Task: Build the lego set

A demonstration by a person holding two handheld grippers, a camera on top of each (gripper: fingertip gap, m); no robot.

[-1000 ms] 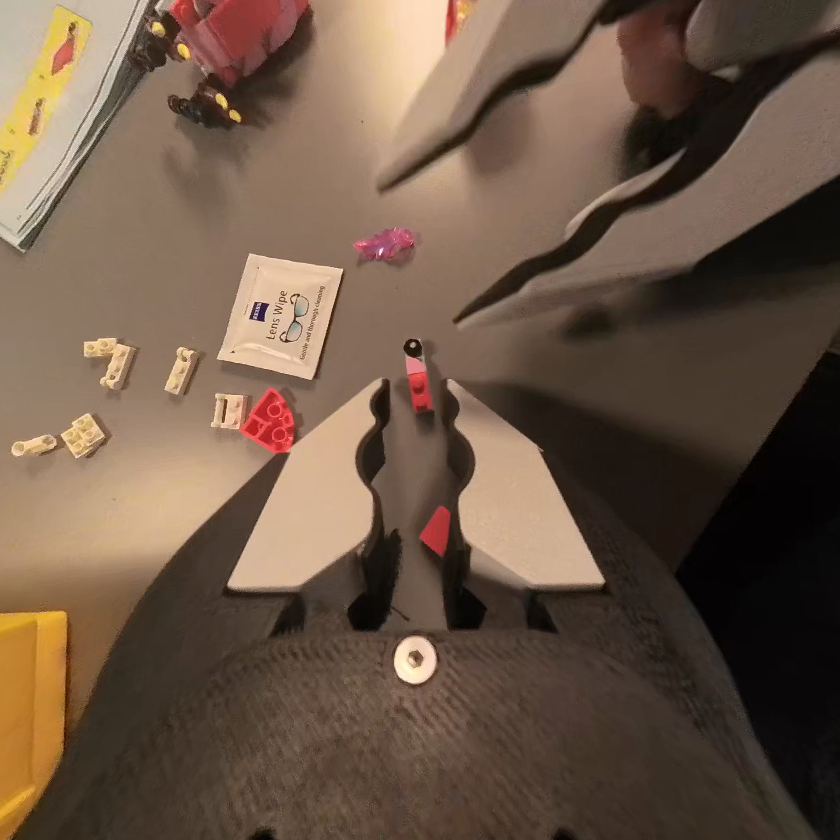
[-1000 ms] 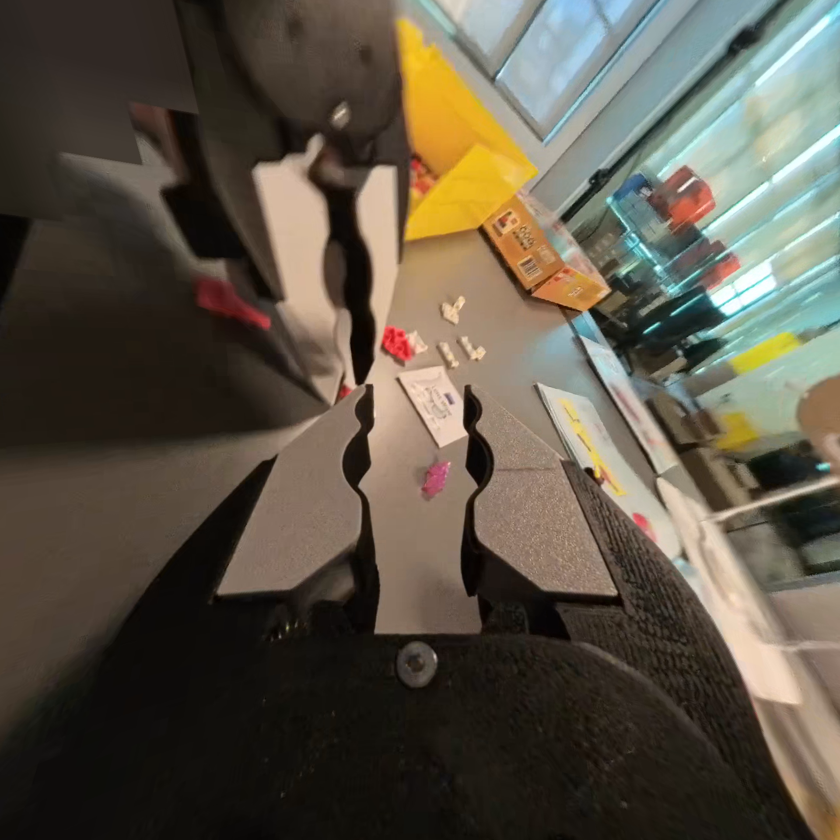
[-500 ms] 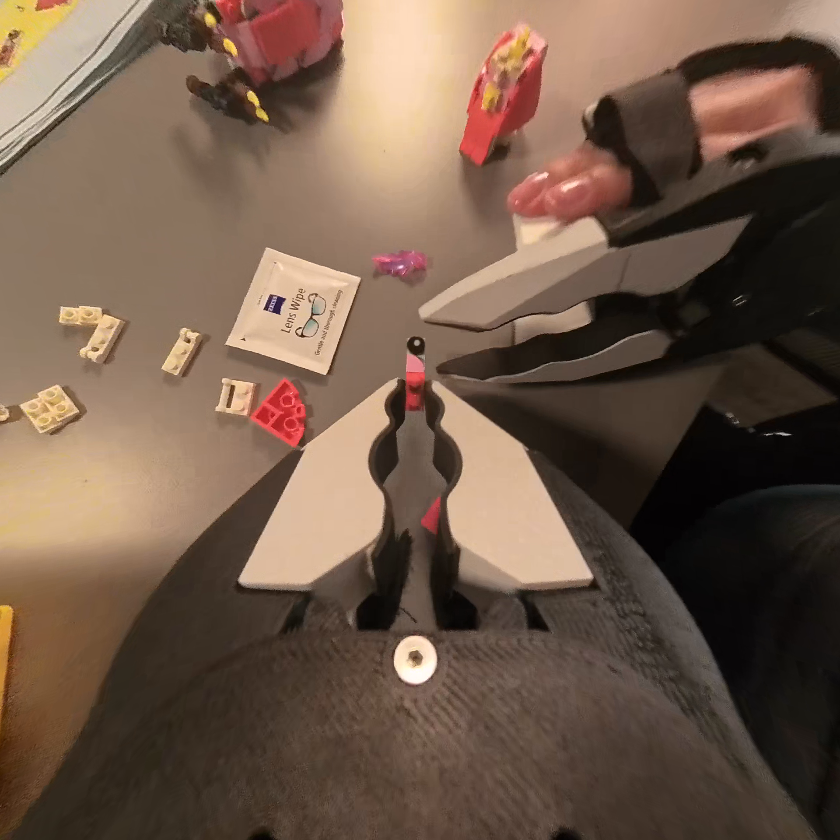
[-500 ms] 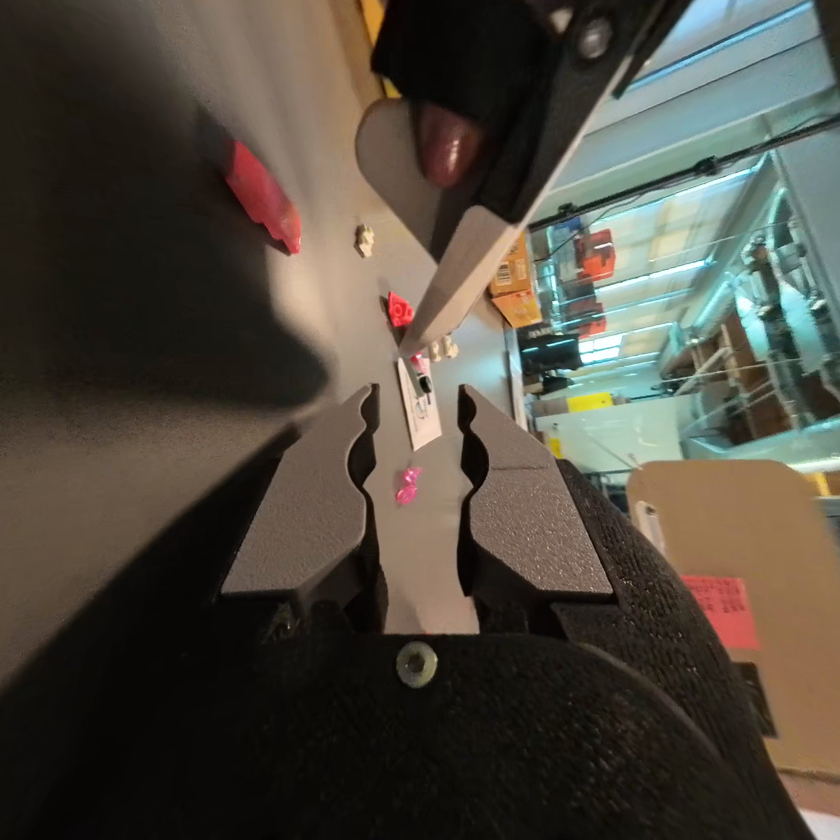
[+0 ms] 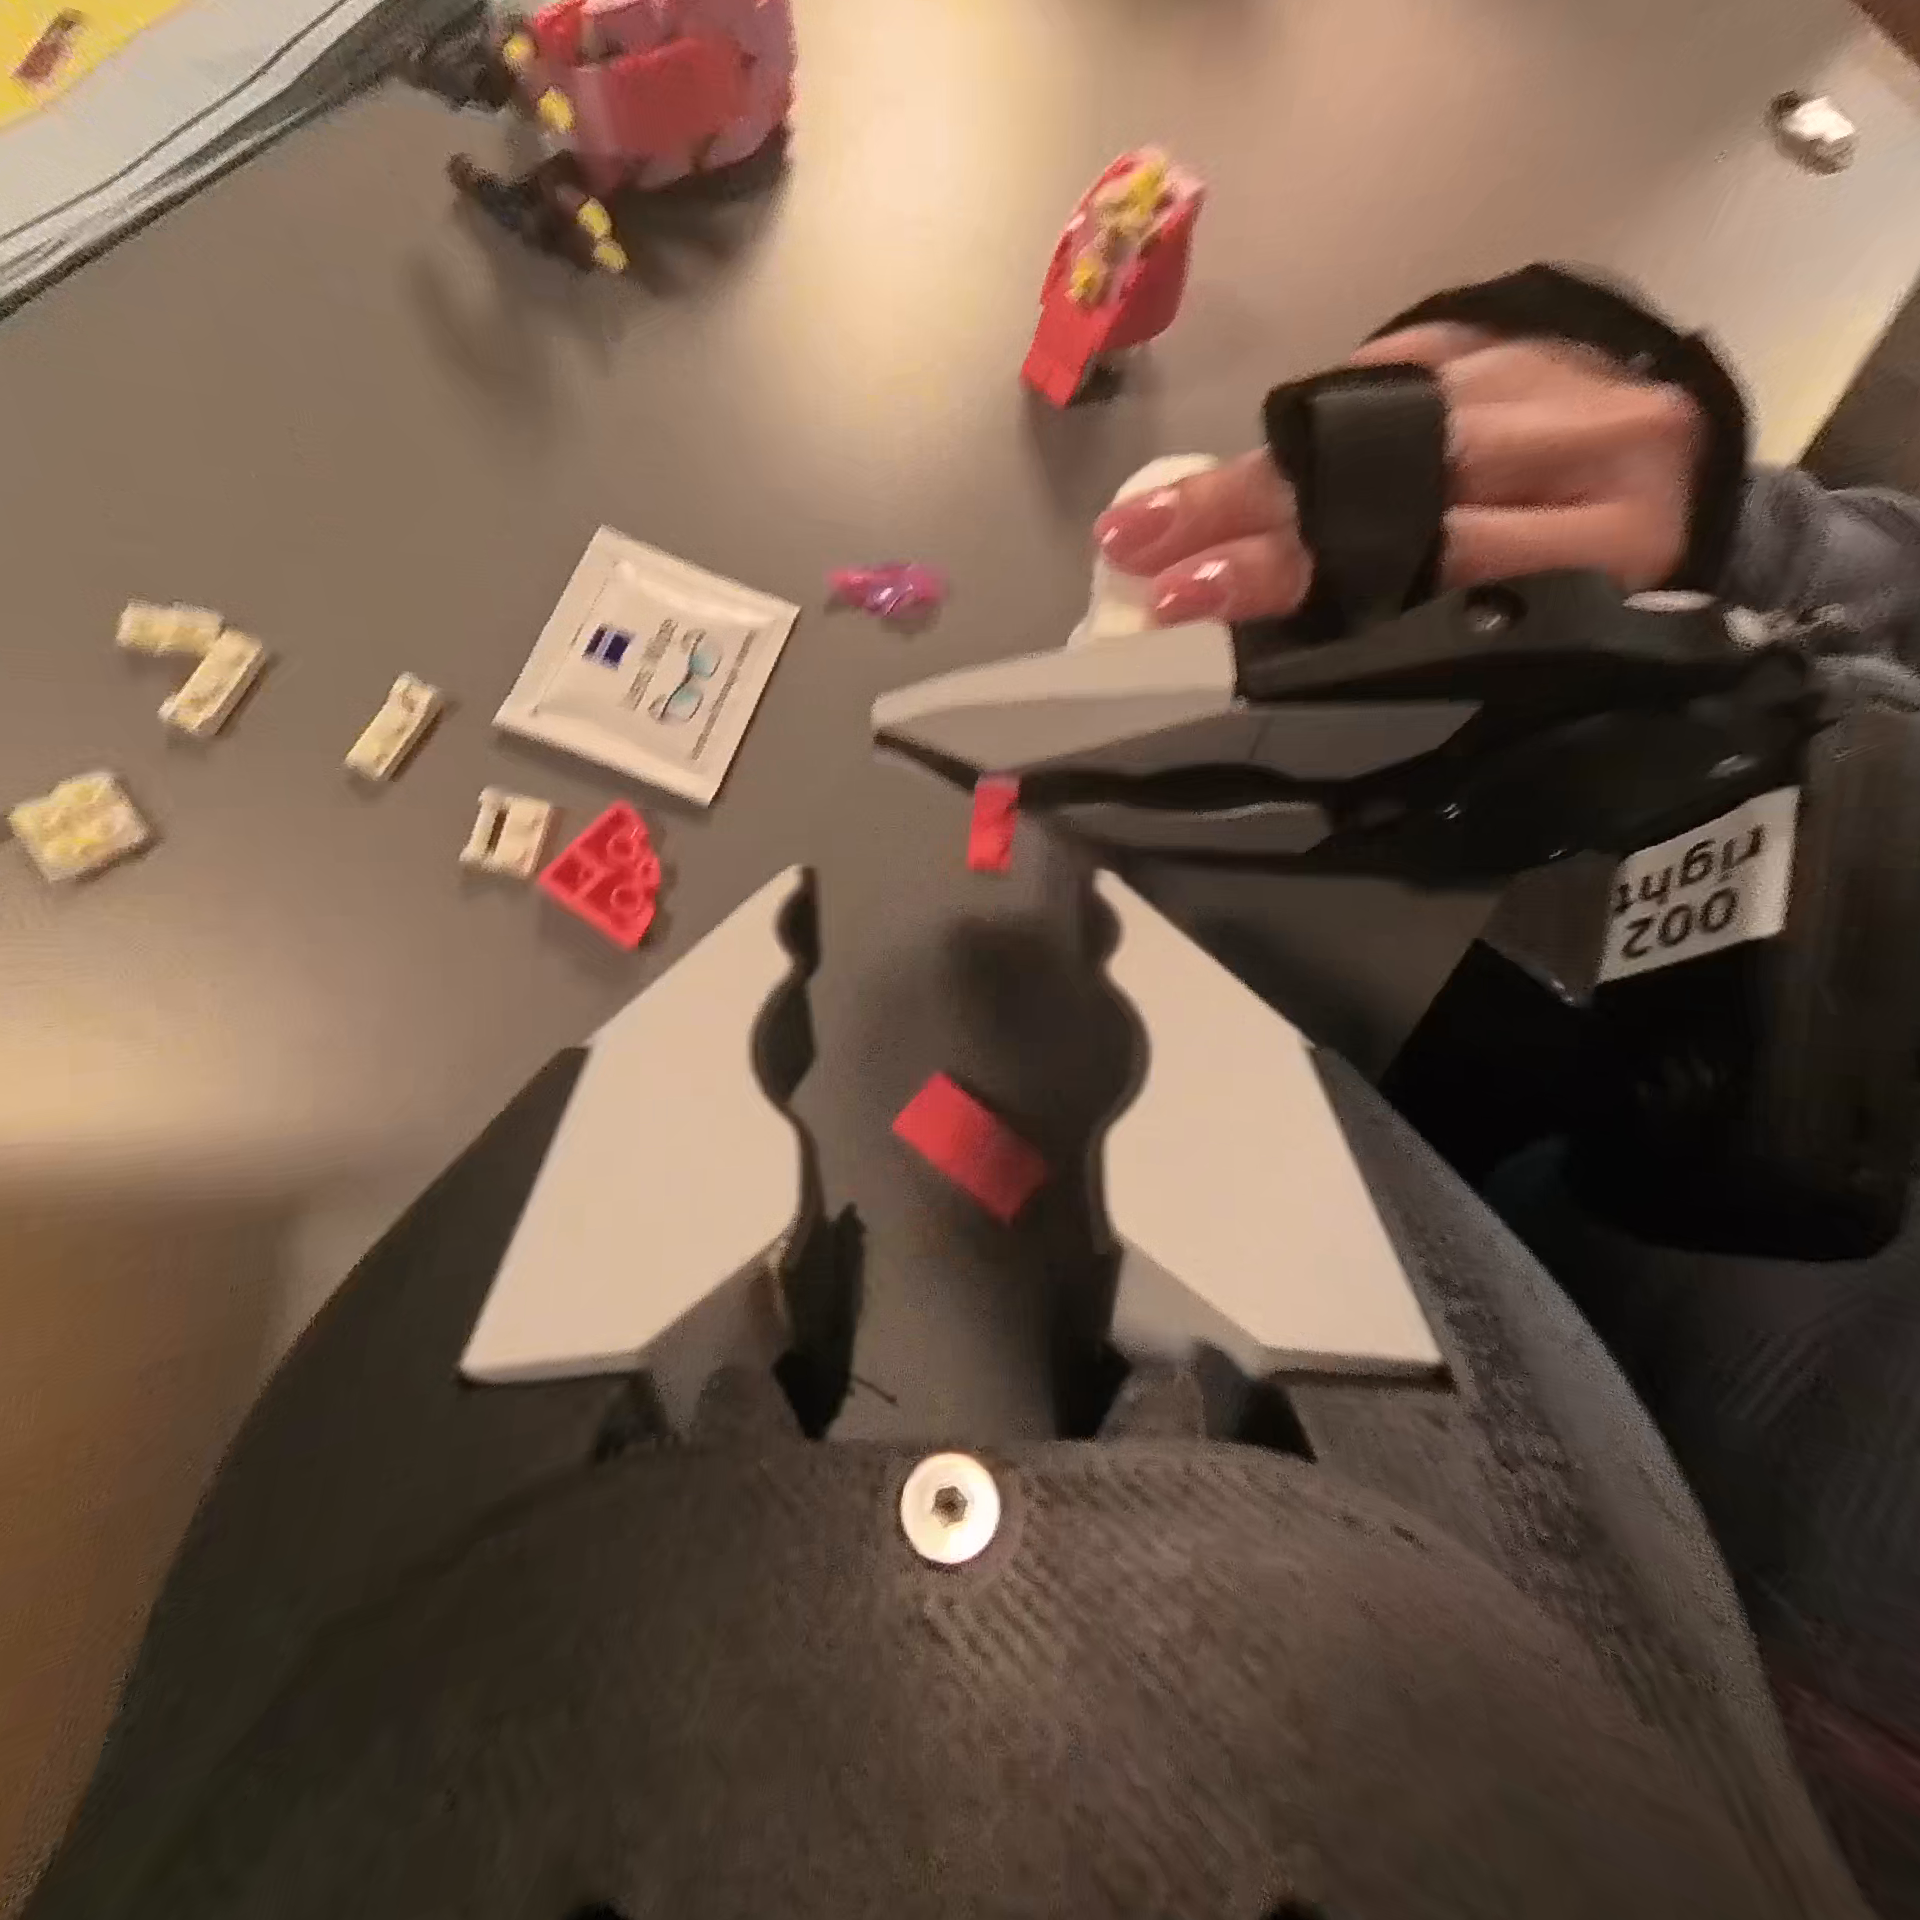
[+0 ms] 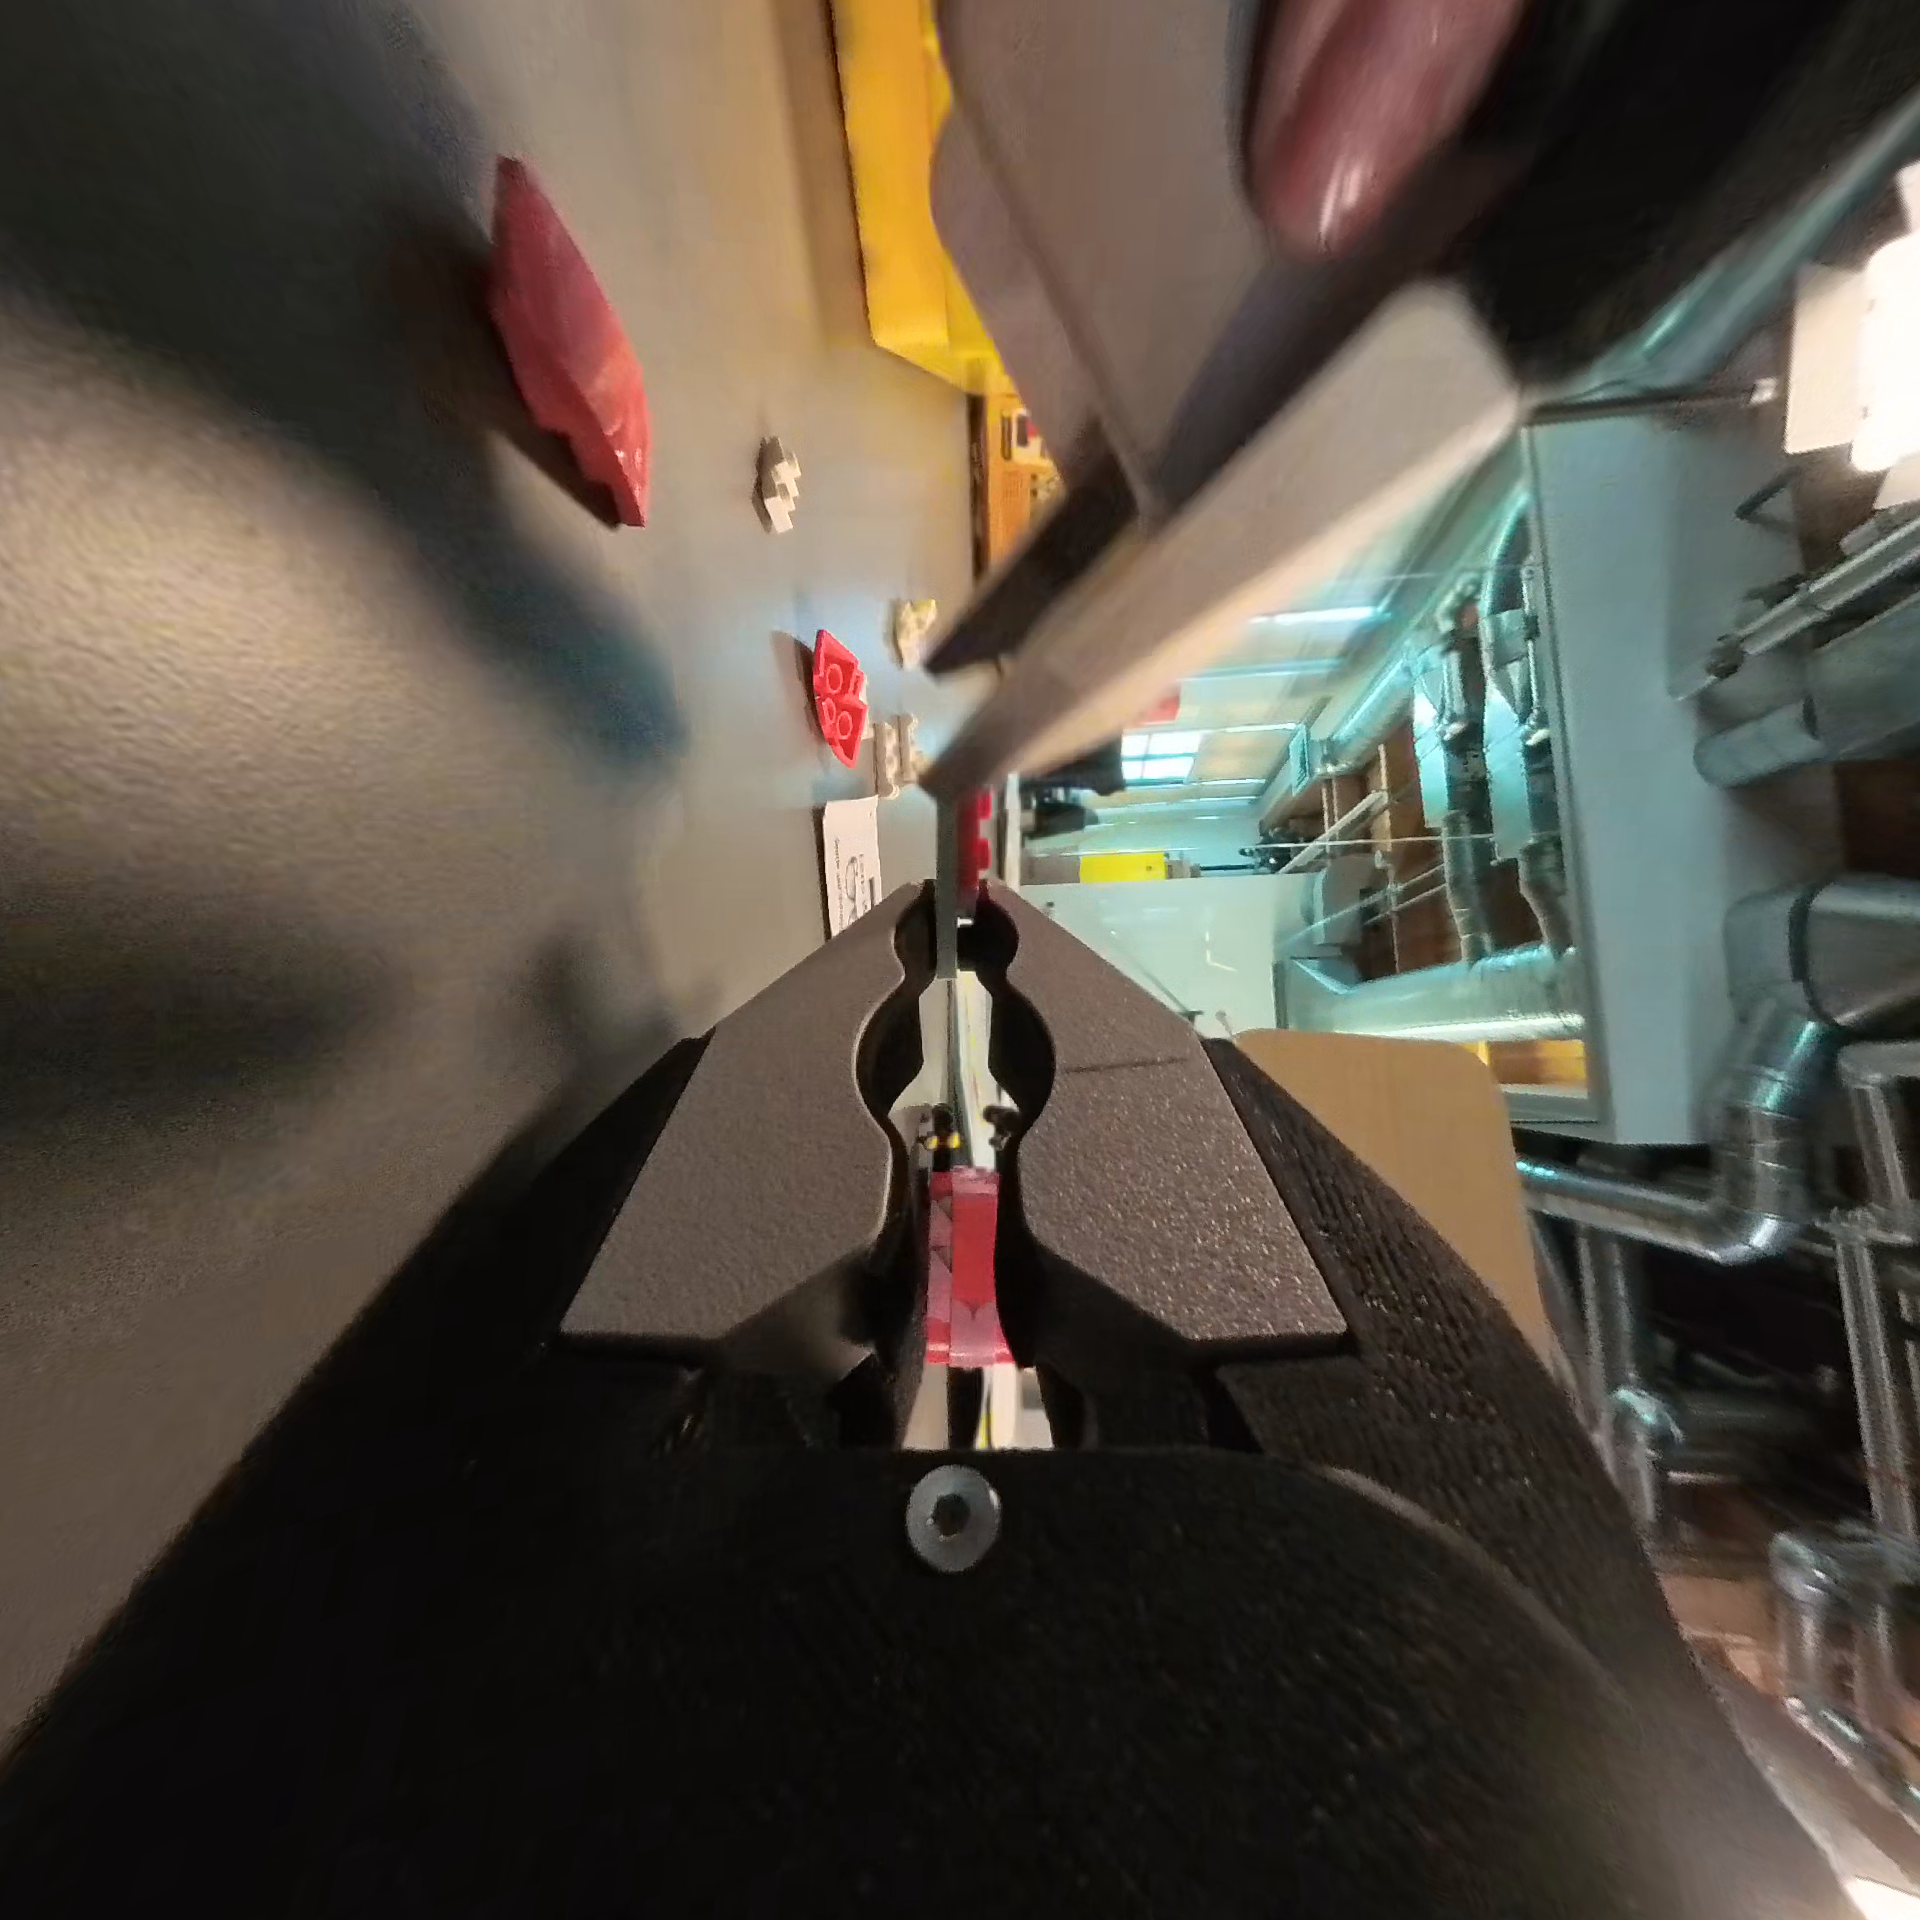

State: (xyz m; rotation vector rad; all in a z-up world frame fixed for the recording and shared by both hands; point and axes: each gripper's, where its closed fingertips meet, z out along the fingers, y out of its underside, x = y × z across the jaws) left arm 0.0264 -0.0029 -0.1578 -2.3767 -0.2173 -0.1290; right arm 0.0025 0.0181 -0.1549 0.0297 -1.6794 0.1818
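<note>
At twelve o'clock of the spread, bare left hand-held gripper [image 5: 951, 894], the right hand-held gripper [image 5: 940, 764] pinches a small red-and-grey brick piece [image 5: 992, 826] above the grey table [image 5: 312, 416]; blurred here, its studs [image 6: 975, 831] show only in the right wrist view.

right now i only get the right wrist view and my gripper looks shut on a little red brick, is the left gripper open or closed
observer: the left gripper is wide open with nothing pressed between its fingers. the little red brick hangs from the tips of the right gripper, just beyond the left gripper's fingertips.
operator: ok, anything on the table near there that i cant see
observer: yes, a small pink see-through piece lies on the table beside the white sachet, on the far side of your gripper, touching neither the sachet nor the gripper.
</note>
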